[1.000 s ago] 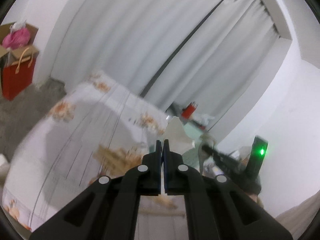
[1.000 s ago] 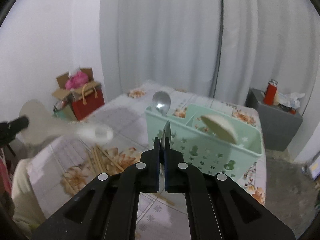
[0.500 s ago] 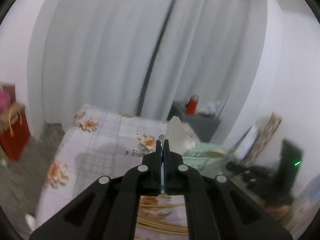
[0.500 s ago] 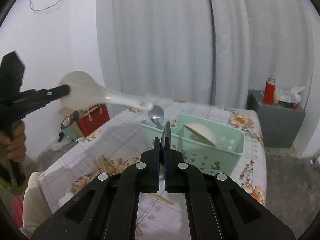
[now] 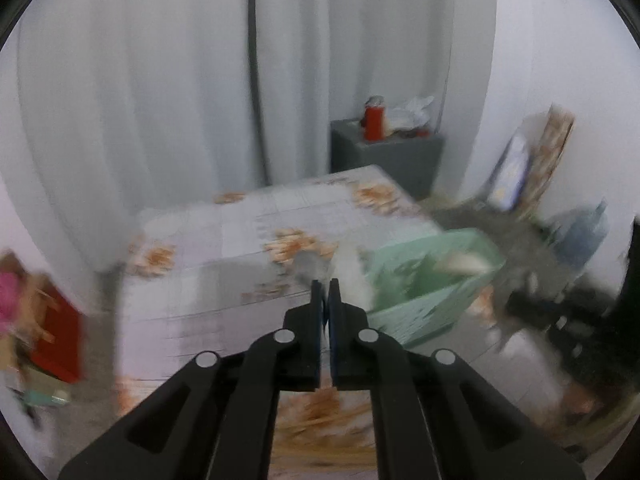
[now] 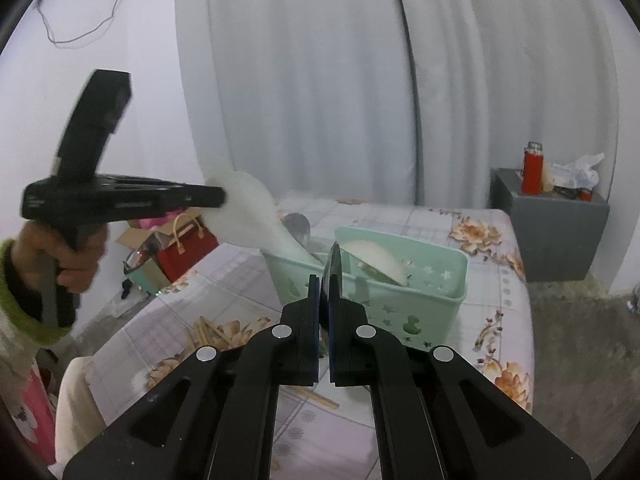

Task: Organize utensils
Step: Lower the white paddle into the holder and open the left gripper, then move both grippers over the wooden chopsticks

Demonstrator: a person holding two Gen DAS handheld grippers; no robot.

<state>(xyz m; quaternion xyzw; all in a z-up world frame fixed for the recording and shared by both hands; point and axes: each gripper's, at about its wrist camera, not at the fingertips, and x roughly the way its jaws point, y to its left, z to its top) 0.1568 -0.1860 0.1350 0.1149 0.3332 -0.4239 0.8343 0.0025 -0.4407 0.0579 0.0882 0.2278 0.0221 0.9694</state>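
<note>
A mint green utensil caddy (image 6: 416,300) stands on the floral tablecloth; it also shows blurred in the left wrist view (image 5: 424,292). My left gripper (image 5: 327,292) is shut on a white plastic rice paddle (image 6: 256,220), whose handle end dips into the caddy's left compartment. My right gripper (image 6: 327,292) is shut on a thin metal utensil (image 6: 335,268), seen edge-on, held just in front of the caddy. A second white paddle (image 6: 376,260) leans inside the caddy. A metal spoon (image 6: 298,226) stands behind its left end.
Wooden chopsticks (image 6: 208,330) lie loose on the tablecloth (image 6: 492,312) left of the caddy. A grey side table (image 6: 560,232) with a red flask (image 6: 532,168) stands at the right. A red bag (image 6: 180,248) sits on the floor at the left. White curtains hang behind.
My left gripper has swung the white paddle over and tipped its handle end down into the caddy. My right gripper holds nearly still with its utensil.
</note>
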